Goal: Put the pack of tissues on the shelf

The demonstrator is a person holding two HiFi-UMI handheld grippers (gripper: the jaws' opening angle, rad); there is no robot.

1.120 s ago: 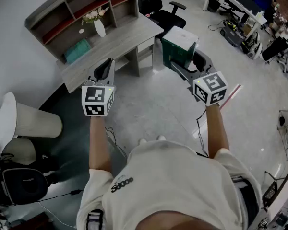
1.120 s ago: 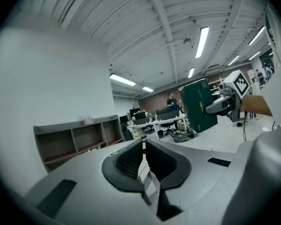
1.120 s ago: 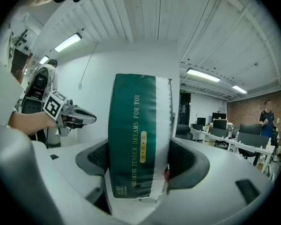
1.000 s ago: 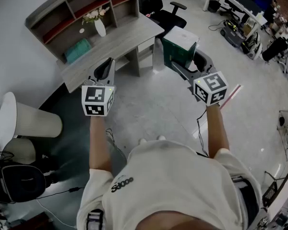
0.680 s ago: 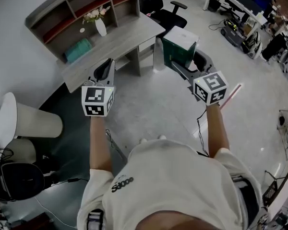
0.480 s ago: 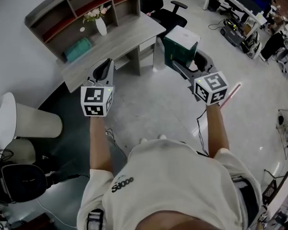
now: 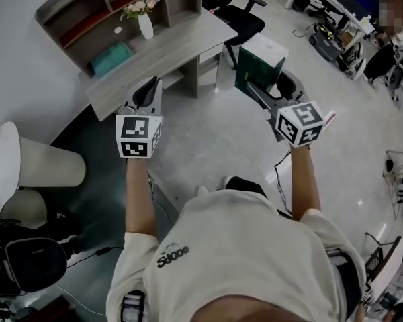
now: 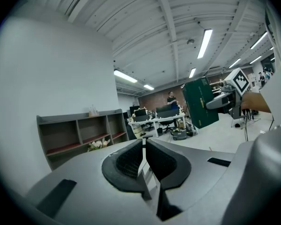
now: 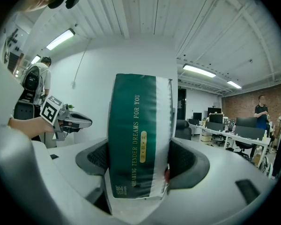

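Right tool (image 7: pixel 267 89): jaws spread to the pack's thickness and pressed on its two broad faces, gripping it near its lower end.
Left tool (image 8: pixel 143 146): jaws together with nothing between them, held out level with the right one and aimed toward the worktop (image 7: pixel 174 49).
Pack of tissues (image 9: pixel 138 135): in the air in the right tool, standing upright, dark green with a white band down one side. It is over the floor in front of the worktop, well apart from the shelf (image 7: pixel 87 12).
Shelf: open compartments at the back of the worktop, against the wall. A white vase of flowers (image 7: pixel 145 24) and a teal packet (image 7: pixel 111 58) sit on the worktop before it.
Handling: probably light and soft. The wrapper looks smooth, so it may slide between the pads, and the contents likely give under a squeeze. Nothing about it seems fragile.
Where to hold: across the narrow thickness, as now. A grip nearer the middle would likely let the tall pack tip less.
Step in hand: carrying, by the look of it; the pack is not yet placed.
Risk: the top may catch a shelf board on the way in.
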